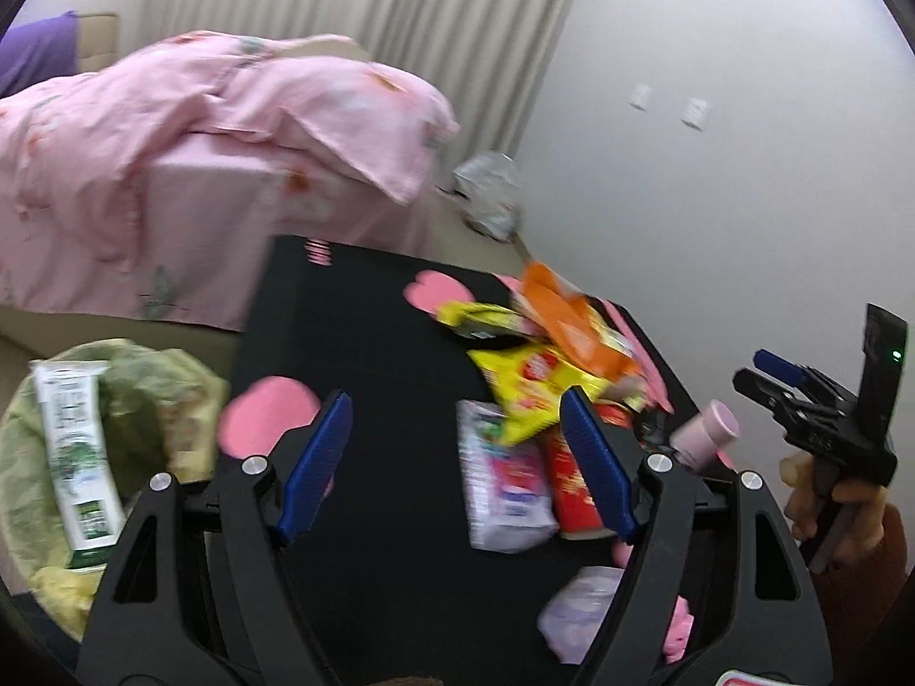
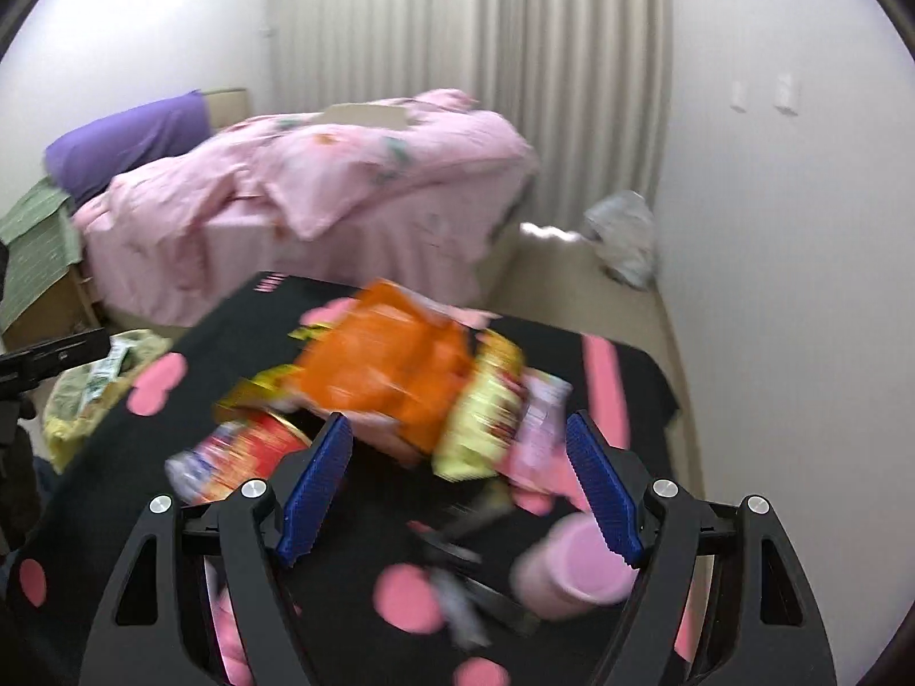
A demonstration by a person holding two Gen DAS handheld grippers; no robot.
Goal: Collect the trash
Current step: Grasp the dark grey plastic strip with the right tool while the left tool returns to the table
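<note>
A pile of wrappers lies on the black table: an orange bag, a yellow packet, a red can and a white-purple tissue pack. My left gripper is open and empty above the table, left of the pile. My right gripper is open and empty, just short of the orange bag, with a pink cup by its right finger. The right gripper also shows at the right of the left wrist view.
A bin with a yellow-green liner stands left of the table and holds a white-green carton. A bed with a pink quilt is behind the table. A crumpled silver bag lies by the wall.
</note>
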